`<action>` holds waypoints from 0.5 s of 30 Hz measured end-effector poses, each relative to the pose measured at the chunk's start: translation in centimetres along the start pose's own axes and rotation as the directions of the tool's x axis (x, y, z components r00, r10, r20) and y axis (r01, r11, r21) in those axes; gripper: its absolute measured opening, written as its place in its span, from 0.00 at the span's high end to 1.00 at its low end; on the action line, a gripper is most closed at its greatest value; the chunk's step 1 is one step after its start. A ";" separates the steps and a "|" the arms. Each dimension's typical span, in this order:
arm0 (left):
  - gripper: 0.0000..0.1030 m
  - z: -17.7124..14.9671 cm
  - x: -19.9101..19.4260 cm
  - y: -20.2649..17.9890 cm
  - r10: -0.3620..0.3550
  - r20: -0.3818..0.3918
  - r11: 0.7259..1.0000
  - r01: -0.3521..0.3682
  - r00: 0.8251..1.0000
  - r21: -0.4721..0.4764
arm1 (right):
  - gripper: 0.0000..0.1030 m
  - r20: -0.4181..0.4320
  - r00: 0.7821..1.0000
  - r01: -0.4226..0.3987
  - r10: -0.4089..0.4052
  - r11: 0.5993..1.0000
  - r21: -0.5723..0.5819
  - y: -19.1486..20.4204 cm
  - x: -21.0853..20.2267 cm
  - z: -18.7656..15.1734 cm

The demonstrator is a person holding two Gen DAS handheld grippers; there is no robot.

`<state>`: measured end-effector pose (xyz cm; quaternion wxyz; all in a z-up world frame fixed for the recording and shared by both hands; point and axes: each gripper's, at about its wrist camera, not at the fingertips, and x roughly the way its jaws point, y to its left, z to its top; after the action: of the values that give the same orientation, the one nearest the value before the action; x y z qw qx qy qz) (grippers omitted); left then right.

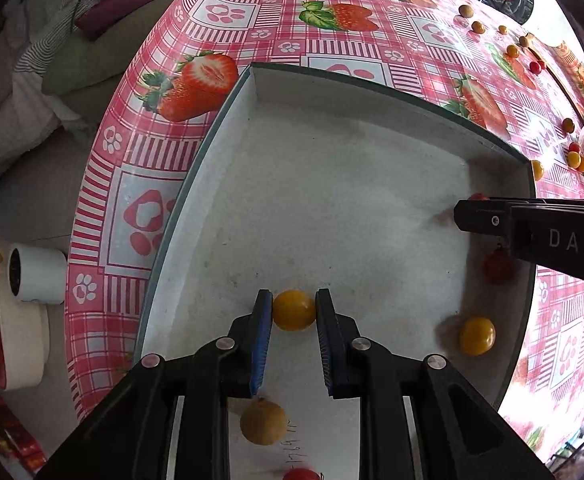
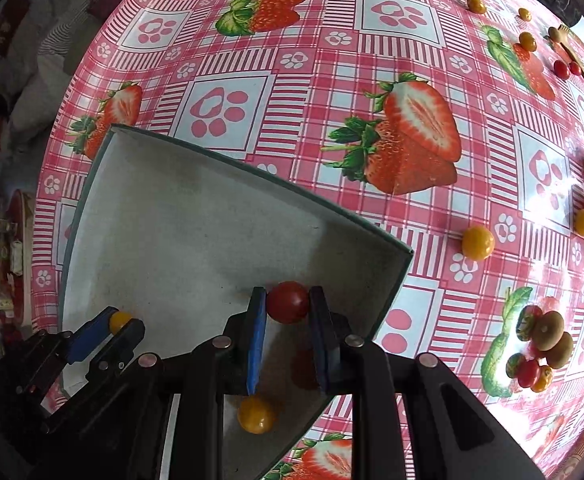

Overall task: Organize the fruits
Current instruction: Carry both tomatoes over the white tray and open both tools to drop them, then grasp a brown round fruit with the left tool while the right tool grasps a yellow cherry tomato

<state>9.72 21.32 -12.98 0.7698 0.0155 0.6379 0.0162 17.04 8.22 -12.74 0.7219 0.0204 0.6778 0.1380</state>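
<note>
- Two fruits are clamped over the grey tray (image 1: 332,184): the left hand-held gripper (image 1: 294,312) pinches a yellow tomato (image 1: 294,310), the right hand-held gripper (image 2: 288,303) a red tomato (image 2: 288,302).
- At 4 o'clock of the left grasp, another yellow tomato (image 1: 477,336) lies loose in the tray.
- Toward 2 o'clock, scattered fruits (image 2: 544,340) dot the strawberry-print worktop (image 2: 292,60).
</note>
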 end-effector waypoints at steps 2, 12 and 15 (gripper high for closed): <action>0.27 0.0 -0.2 0.0 0.009 0.019 1.000 -0.009 1.000 -0.004 | 0.72 0.000 1.000 -0.004 0.004 1.000 -0.005 0.0 0.0 0.0; 0.25 0.1 -1.4 -0.8 0.006 0.037 1.000 -0.006 0.999 0.018 | 0.29 0.043 0.997 -0.059 0.059 0.998 -0.001 0.4 -2.5 -0.3; 0.25 -0.2 -2.0 -1.1 -0.004 0.032 1.000 0.003 0.999 0.018 | 0.24 0.081 0.994 -0.068 0.068 0.998 0.005 -0.3 -4.4 -1.0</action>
<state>9.14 20.16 -11.11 0.7797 0.0214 0.6258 0.0089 15.88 6.80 -8.61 0.7434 0.0520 0.6477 0.1589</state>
